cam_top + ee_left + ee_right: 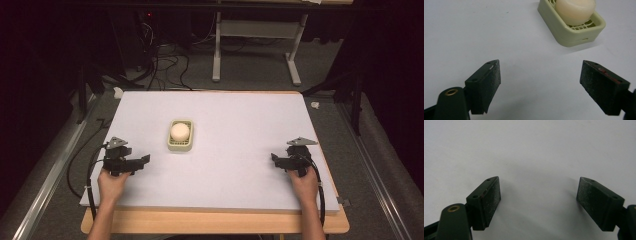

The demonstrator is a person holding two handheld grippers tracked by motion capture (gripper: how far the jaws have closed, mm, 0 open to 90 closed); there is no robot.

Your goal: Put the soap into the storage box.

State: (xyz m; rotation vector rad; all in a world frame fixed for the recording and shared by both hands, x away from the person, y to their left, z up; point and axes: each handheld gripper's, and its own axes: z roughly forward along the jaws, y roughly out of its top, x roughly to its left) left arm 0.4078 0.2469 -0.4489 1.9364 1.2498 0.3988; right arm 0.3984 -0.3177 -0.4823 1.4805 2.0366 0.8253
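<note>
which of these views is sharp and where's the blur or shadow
High view: bright white table, dark surroundings, soap in its tray slightly soft. Left gripper view: left gripper pads sharp, soap pale and a little blown out at the frame's top. Right gripper view: right gripper throws soft shadows on the table between its open jaws.

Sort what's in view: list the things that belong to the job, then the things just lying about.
Job:
soap
soap dish
left gripper, open
right gripper, open

Lying about:
white table frame behind
cables on the floor
small white bit off the table's far right corner
</note>
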